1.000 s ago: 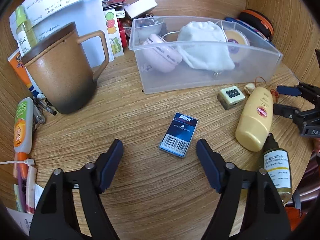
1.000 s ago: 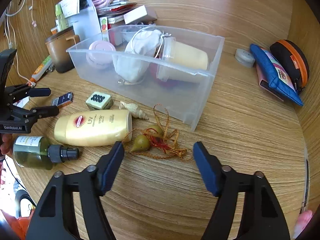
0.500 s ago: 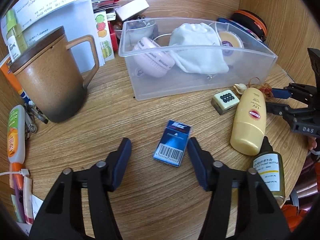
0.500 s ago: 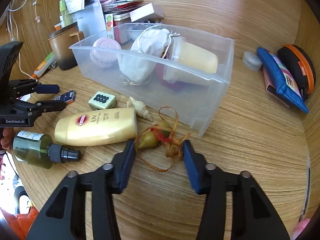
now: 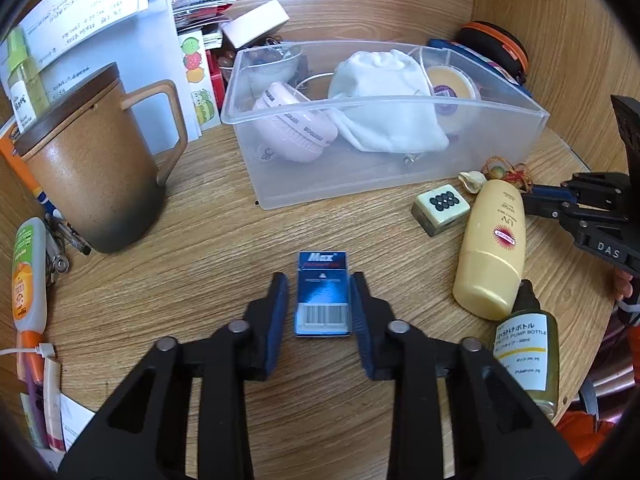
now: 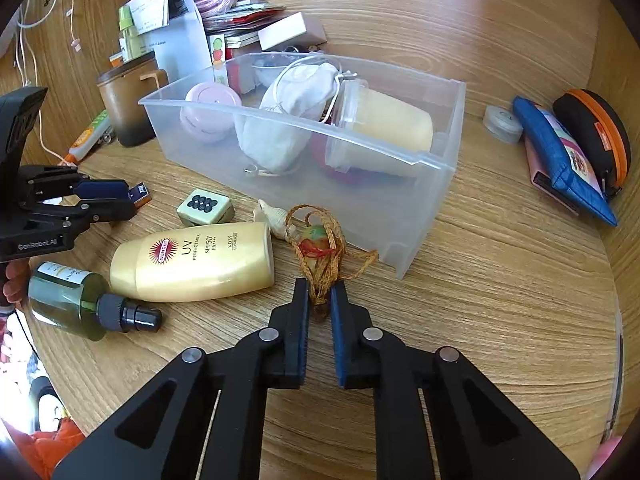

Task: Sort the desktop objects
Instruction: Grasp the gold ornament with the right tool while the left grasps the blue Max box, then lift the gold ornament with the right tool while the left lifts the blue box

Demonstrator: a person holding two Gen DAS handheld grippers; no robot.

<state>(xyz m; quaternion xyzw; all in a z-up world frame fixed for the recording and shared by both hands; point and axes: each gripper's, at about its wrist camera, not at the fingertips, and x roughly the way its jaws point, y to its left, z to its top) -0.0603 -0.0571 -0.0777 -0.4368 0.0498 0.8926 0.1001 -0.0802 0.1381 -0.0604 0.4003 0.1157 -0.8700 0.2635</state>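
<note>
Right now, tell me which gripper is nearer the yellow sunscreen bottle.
Right. The right gripper, shut on the corded charm, sits beside the sunscreen bottle; the left gripper clamps the blue Max box farther away.

left gripper (image 5: pixel 319 300): jaws closing in | right gripper (image 6: pixel 319 304): jaws clamped

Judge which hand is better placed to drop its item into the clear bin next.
Right, probably. The right gripper pinches the corded charm just beside the clear bin. The left gripper has just closed around the blue staple box, which lies farther out from the bin's front wall.
</note>
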